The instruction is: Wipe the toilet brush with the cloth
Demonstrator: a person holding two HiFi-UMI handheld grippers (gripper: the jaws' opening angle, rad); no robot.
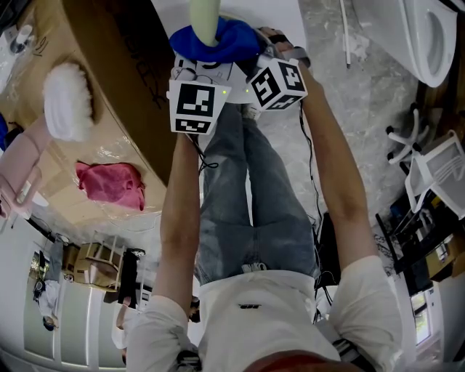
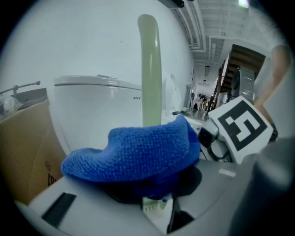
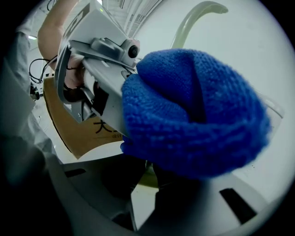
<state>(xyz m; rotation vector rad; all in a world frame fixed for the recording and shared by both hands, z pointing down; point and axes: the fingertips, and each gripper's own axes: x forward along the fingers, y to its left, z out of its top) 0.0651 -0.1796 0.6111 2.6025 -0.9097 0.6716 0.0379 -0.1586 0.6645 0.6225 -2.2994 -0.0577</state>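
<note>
The toilet brush's pale green handle stands upright, and a blue cloth is bunched round it. My left gripper is shut on the cloth, which drapes over its jaws and hides the tips. In the right gripper view the cloth fills the middle and the handle curves away above it. My right gripper sits just under the cloth, with a pale green part of the brush between its dark pads. In the head view both grippers meet at the cloth at the top.
A white toilet stands close behind the brush, with another toilet at the top right of the head view. On a cardboard box to the left lie a fluffy white brush and a pink cloth. The person's legs are below.
</note>
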